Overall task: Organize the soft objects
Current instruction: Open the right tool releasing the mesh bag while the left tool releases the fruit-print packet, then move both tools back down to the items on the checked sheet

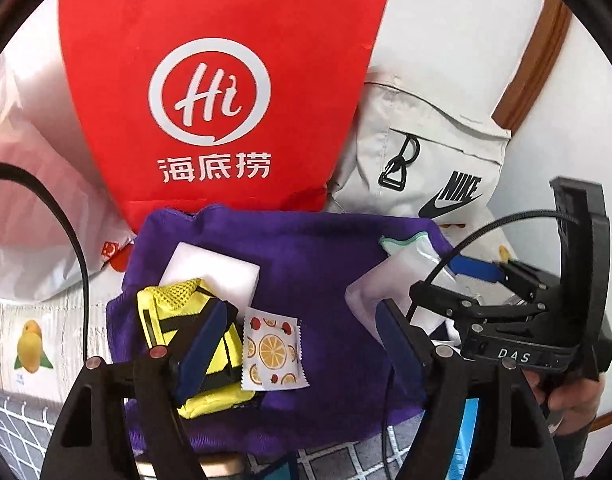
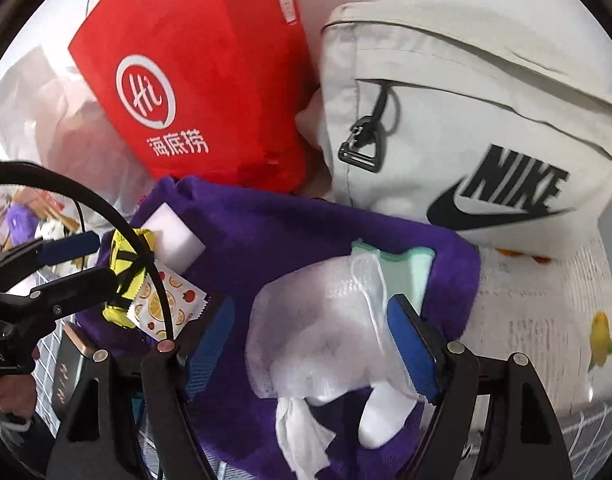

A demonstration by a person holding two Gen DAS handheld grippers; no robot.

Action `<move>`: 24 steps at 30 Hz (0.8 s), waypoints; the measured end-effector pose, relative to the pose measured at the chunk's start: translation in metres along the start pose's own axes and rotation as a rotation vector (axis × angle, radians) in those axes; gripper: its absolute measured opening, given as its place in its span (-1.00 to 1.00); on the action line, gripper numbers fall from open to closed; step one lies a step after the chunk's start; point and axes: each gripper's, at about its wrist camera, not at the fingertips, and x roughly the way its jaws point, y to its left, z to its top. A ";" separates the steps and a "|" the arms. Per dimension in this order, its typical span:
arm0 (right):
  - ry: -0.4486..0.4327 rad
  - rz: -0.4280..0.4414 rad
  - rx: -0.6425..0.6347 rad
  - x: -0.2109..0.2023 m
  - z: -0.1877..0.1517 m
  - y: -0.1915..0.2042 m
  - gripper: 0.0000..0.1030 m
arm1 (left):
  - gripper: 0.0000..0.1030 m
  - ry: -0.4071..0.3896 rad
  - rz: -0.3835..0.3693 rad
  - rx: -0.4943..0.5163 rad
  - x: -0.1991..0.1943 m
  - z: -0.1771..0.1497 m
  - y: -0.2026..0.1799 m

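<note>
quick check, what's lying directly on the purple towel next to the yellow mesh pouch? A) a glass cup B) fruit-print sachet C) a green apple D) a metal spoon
B: the fruit-print sachet lies flat on the purple towel, its edge against the yellow mesh pouch, with a white sponge block just behind them.

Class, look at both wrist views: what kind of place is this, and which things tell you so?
Probably a home, perhaps a bed or table corner: a grey grid-check fabric, a fruit-print cloth, and a red takeaway bag and white Nike bag against a wall.
</note>
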 end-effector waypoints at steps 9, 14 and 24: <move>-0.130 -0.043 -0.008 -0.052 -0.030 0.009 0.57 | 0.46 -0.115 -0.032 0.021 -0.043 -0.006 -0.009; 0.001 0.083 0.051 -0.053 -0.057 0.010 0.57 | 0.48 -0.194 -0.041 0.028 -0.071 -0.011 -0.015; -0.016 -0.046 -0.021 -0.108 -0.130 0.037 0.57 | 0.48 -0.163 -0.039 0.106 -0.122 -0.040 -0.043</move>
